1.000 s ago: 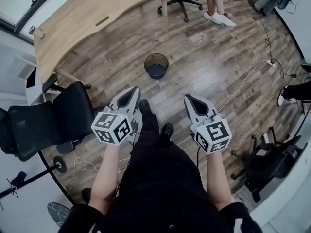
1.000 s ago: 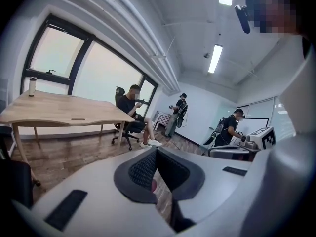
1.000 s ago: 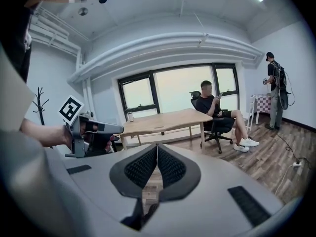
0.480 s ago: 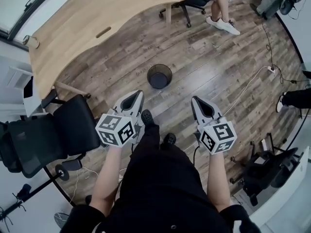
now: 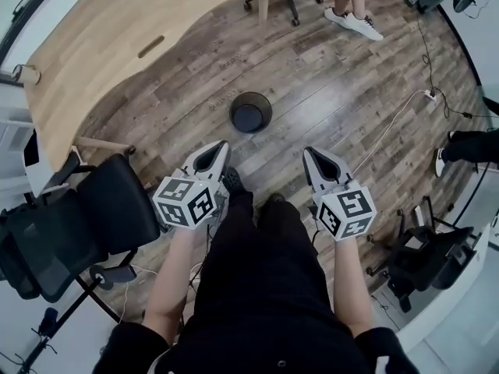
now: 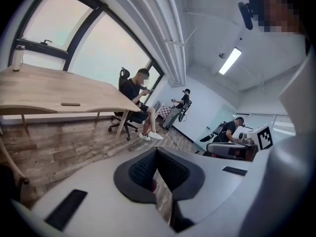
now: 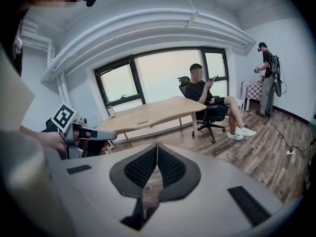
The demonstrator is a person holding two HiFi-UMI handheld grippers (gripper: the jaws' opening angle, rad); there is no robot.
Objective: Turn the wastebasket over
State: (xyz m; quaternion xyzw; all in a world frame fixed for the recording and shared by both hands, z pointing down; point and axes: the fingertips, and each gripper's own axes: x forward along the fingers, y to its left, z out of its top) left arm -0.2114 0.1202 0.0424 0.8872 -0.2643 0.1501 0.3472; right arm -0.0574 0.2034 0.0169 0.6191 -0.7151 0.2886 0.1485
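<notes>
A black mesh wastebasket (image 5: 250, 111) stands upright on the wood floor, its opening facing up, a short way ahead of both grippers. My left gripper (image 5: 219, 144) is below and left of it, shut with nothing held. My right gripper (image 5: 307, 152) is below and right of it, also shut and empty. In the left gripper view the gripper's (image 6: 156, 149) black pads meet with nothing between them. The right gripper view shows that gripper's (image 7: 157, 146) pads together as well. Neither gripper view shows the basket. Neither gripper touches it.
A curved wooden desk (image 5: 101, 45) fills the upper left, and a black office chair (image 5: 86, 216) stands close on my left. A seated person's legs (image 5: 355, 18) are at the top. A white cable (image 5: 390, 131) runs to a power strip (image 5: 431, 97), and another chair (image 5: 421, 263) is at right.
The person has stepped forward, and both grippers have come a little nearer the wastebasket and sunk slightly. Both pairs of jaws have stayed shut.
</notes>
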